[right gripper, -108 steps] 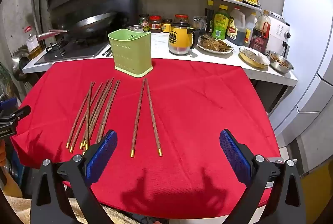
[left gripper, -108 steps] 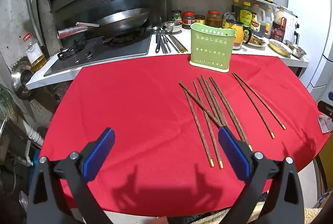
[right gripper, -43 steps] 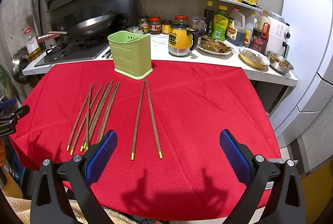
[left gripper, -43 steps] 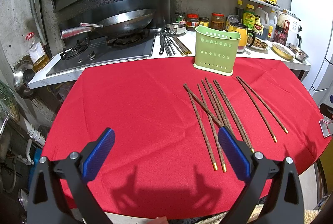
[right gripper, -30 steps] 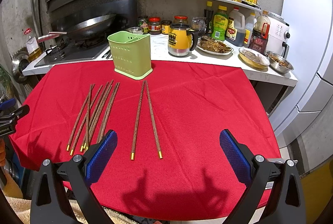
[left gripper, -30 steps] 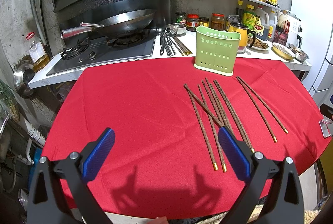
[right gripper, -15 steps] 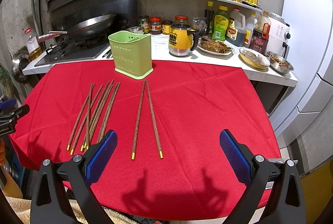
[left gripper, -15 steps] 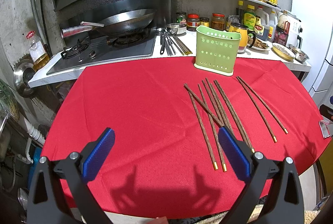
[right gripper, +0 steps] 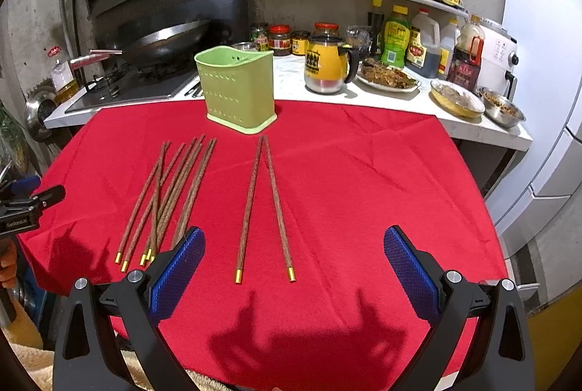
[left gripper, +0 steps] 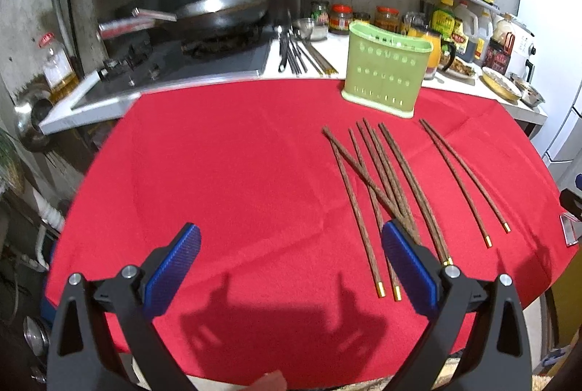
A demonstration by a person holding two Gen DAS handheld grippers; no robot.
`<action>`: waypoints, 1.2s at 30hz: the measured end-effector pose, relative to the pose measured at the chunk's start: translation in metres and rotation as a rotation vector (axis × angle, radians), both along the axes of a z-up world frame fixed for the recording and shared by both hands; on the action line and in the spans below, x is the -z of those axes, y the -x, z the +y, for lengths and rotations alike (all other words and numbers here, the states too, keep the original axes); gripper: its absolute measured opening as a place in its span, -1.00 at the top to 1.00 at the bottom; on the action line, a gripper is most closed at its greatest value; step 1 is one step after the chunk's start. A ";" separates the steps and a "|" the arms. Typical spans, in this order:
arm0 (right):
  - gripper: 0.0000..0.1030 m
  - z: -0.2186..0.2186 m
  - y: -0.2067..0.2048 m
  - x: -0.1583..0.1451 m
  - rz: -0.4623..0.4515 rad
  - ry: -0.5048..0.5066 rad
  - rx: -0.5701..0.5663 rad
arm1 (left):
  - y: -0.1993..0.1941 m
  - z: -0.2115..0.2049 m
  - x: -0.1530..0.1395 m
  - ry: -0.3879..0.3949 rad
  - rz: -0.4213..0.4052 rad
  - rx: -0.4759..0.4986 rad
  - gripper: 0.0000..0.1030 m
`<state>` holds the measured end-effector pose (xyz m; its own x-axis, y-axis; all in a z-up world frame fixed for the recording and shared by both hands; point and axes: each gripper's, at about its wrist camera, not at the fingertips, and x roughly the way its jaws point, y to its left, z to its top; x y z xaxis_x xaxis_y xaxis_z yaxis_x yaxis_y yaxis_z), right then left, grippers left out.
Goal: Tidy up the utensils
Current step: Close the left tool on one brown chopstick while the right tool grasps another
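Red cloth (right gripper: pixel 363 180) covered the desk; wooden chopsticks (right gripper: pixel 171 187) lay lengthwise, gold tips nearest, before the green holder (right gripper: pixel 236 92). Left tool (left gripper: pixel 291 267) and right tool (right gripper: pixel 294 271) gaped wide, empty.

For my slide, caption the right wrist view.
Open right gripper above a red tablecloth, two separate chopsticks ahead, green utensil holder beyond.

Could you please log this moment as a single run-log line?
left gripper: open, empty | right gripper: open, empty | chopsticks: on red cloth | green holder: empty
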<state>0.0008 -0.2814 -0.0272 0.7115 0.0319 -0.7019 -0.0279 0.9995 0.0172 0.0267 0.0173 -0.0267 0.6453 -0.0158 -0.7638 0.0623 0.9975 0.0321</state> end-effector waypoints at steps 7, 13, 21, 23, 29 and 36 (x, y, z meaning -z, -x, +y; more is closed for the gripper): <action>-0.89 -0.006 -0.020 0.028 -0.009 -0.042 0.012 | -0.025 -0.015 0.036 0.032 0.093 0.047 -0.87; -0.89 -0.007 -0.038 0.050 0.057 -0.050 0.009 | -0.041 -0.034 0.065 0.021 0.180 0.087 -0.38; -0.80 -0.025 -0.047 0.062 0.053 -0.092 0.036 | -0.054 -0.051 0.083 0.001 0.203 0.139 -0.01; -0.78 -0.023 -0.047 0.067 0.064 -0.080 0.015 | -0.055 -0.054 0.083 -0.030 0.190 0.141 0.10; 0.03 -0.009 -0.052 0.089 0.135 -0.067 -0.063 | -0.061 -0.044 0.082 -0.056 0.173 0.134 0.35; 0.66 0.016 -0.068 0.095 0.145 -0.011 -0.137 | -0.065 -0.029 0.082 -0.066 0.161 0.123 0.35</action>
